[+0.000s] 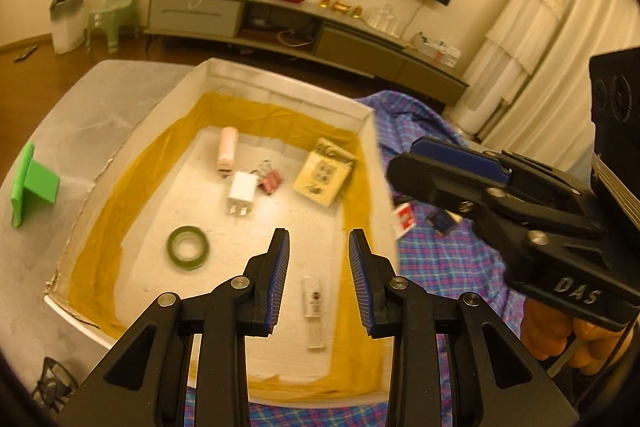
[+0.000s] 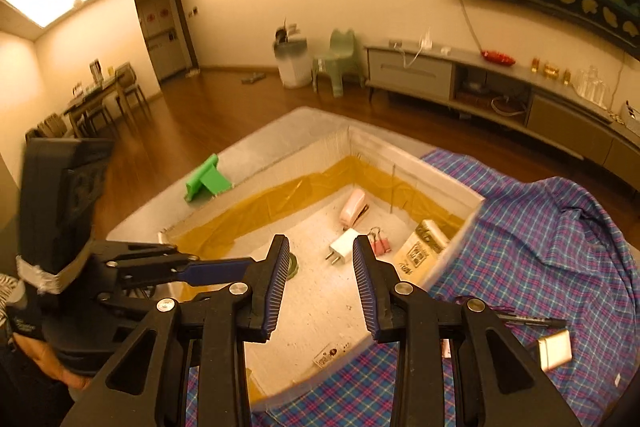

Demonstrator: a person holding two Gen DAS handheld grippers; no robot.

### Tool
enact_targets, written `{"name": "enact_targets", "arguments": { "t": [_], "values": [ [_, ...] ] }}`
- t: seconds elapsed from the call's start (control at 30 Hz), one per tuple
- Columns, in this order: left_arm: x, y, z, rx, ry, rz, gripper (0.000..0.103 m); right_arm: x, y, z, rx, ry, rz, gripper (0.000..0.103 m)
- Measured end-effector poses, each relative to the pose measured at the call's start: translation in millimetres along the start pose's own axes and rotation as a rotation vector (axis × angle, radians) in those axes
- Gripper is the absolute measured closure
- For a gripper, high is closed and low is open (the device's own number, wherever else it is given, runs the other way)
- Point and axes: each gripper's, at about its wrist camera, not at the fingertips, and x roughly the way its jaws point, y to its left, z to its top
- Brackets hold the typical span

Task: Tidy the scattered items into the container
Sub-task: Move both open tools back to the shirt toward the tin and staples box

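Observation:
A white foam box (image 1: 280, 91) with yellow tape inside holds a pink tube (image 1: 227, 150), a white charger plug (image 1: 241, 191), a pink binder clip (image 1: 270, 181), a yellow packet (image 1: 325, 173), a green tape roll (image 1: 188, 248) and a clear lighter (image 1: 314, 311). My left gripper (image 1: 319, 277) is open and empty above the box, over the lighter. My right gripper (image 2: 322, 281) is open and empty above the box (image 2: 416, 167). A black pen (image 2: 532, 321) and a small gold box (image 2: 555, 349) lie outside on the plaid cloth. The right gripper shows in the left wrist view (image 1: 460, 167).
The plaid cloth (image 2: 540, 247) covers the surface right of the box. A green stand (image 1: 32, 183) sits on the grey mat to the left. A red-and-white item (image 1: 405, 219) and a small dark blue item (image 1: 442, 221) lie on the cloth beside the box.

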Motion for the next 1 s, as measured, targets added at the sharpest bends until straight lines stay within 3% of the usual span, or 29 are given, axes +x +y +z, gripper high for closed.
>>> {"name": "enact_targets", "arguments": {
  "t": [0.2,0.37,0.53,0.8,1.0],
  "values": [
    [-2,-35,-2,0.074,-0.02,-0.085,0.071,-49,-36,-10,0.132,-0.122,-0.001,0.068],
    [7,-68,-6,0.136,-0.006,-0.141,0.071,-71,-71,-32,0.234,-0.147,-0.004,0.068],
    [27,-98,-14,0.194,0.032,-0.164,0.065,-79,-106,-57,0.3,-0.14,-0.053,0.068],
    [73,-134,-24,0.248,0.106,-0.145,0.056,-75,-166,-99,0.336,-0.074,-0.262,0.068],
    [111,-144,-27,0.26,0.141,-0.088,0.054,-48,-198,-133,0.322,0.007,-0.32,0.049]
  ]
}}
